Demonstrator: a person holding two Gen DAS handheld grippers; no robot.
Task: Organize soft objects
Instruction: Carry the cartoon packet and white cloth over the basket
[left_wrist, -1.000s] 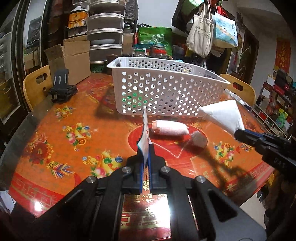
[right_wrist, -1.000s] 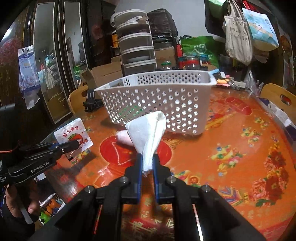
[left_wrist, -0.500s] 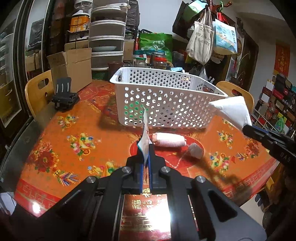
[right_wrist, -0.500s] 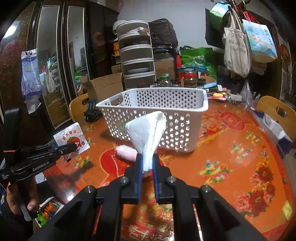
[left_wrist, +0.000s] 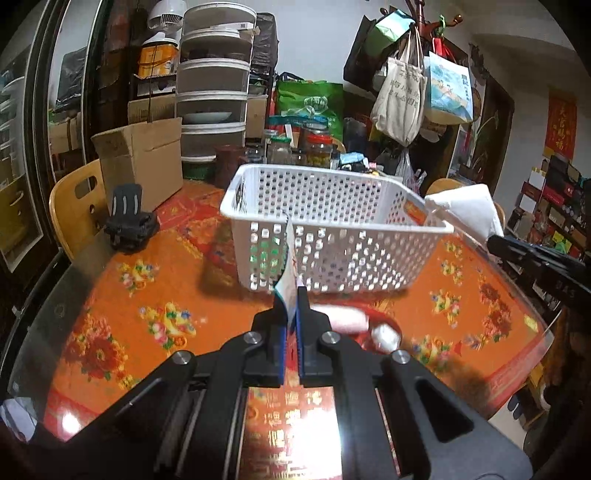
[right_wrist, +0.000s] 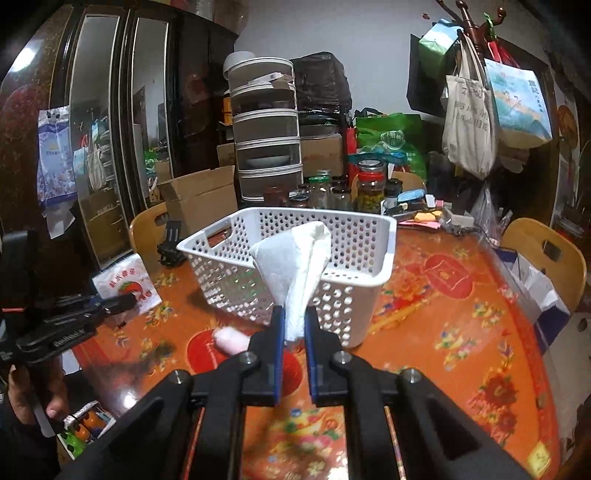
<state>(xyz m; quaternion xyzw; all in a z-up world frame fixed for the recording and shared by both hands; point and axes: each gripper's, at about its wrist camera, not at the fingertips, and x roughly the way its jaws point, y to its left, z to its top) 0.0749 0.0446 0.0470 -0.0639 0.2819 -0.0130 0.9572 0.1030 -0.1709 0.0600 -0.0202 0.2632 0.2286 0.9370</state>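
Observation:
My left gripper is shut on a flat tissue packet with red print, seen edge-on; it also shows in the right wrist view. My right gripper is shut on a folded white paper towel, which also shows in the left wrist view. Both are held above the table in front of a white perforated basket. A pink roll and a small grey-white bundle lie on the table below the basket.
The round table has an orange-red floral cover. A black phone stand and a cardboard box sit at the far left. Jars, stacked containers and wooden chairs ring the table.
Both grippers have risen and drawn back from the table with their items still held. The basket now sits lower and its inside shows in both views.

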